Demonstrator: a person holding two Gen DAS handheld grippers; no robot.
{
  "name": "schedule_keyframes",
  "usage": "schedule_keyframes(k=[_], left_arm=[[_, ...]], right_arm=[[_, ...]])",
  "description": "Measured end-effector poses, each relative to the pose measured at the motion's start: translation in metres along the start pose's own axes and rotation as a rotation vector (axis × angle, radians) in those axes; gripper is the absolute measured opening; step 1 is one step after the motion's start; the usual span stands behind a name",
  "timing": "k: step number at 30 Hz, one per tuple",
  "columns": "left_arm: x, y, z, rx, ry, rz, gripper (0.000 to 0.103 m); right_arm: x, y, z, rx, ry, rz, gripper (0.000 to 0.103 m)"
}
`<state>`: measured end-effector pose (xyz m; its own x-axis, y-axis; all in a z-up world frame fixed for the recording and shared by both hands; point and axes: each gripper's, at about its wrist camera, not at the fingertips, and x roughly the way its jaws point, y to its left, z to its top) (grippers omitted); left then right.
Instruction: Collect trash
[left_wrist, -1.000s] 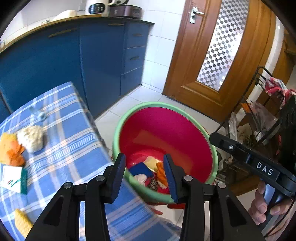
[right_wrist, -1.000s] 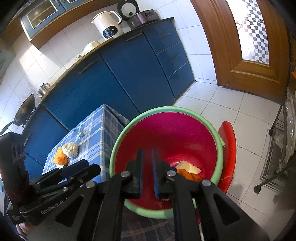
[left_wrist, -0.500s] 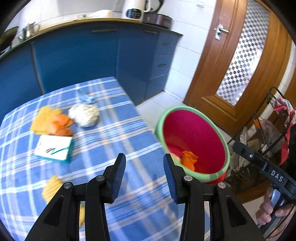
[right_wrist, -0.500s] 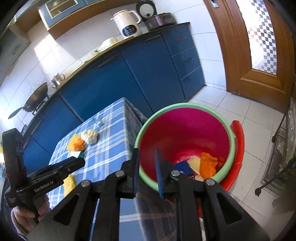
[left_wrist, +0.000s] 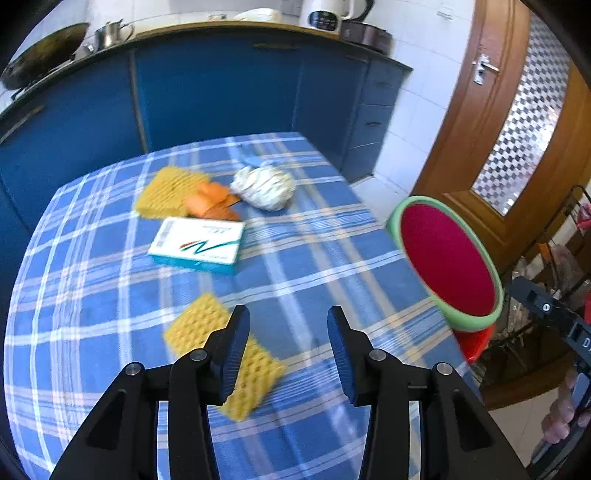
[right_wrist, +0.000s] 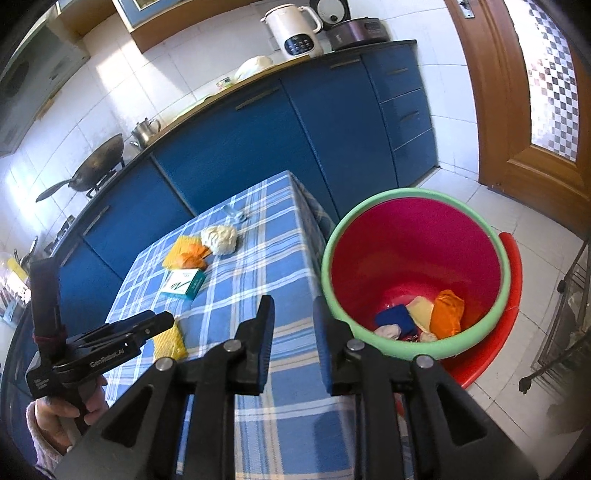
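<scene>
The left tool (left_wrist: 284, 347) is hanging spread and empty above the table (left_wrist: 314, 258), its left finger overlapping a yellow sponge (left_wrist: 225, 354). The right tool (right_wrist: 293, 338) is gaping empty beside the green-rimmed bin (right_wrist: 413, 273), which is holding trash (right_wrist: 421, 319). Farther off, a white box (left_wrist: 197, 245) is lying.

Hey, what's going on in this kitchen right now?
Someone with two handheld grippers is clearing trash off a checked table into a red bin beside it, which already holds some scraps. The left gripper, open and empty, hangs over a yellow sponge. The right gripper is empty too. A small box and a wadded paper remain.
</scene>
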<state>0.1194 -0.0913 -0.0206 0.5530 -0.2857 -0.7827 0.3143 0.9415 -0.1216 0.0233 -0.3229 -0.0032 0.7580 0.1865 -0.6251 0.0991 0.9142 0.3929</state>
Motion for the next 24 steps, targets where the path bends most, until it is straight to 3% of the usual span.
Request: schedule_keyframes(k=[15, 24], left_arm=[[0.024, 0.033, -0.019, -0.062, 0.067, 0.11, 0.048], [0.035, 0.042, -0.016, -0.099, 0.056, 0.096, 0.048]], right_arm=[[0.021, 0.017, -0.008, -0.033, 0.054, 0.021, 0.026], [0.031, 0.022, -0.007, -0.044, 0.074, 0.017, 0.026]])
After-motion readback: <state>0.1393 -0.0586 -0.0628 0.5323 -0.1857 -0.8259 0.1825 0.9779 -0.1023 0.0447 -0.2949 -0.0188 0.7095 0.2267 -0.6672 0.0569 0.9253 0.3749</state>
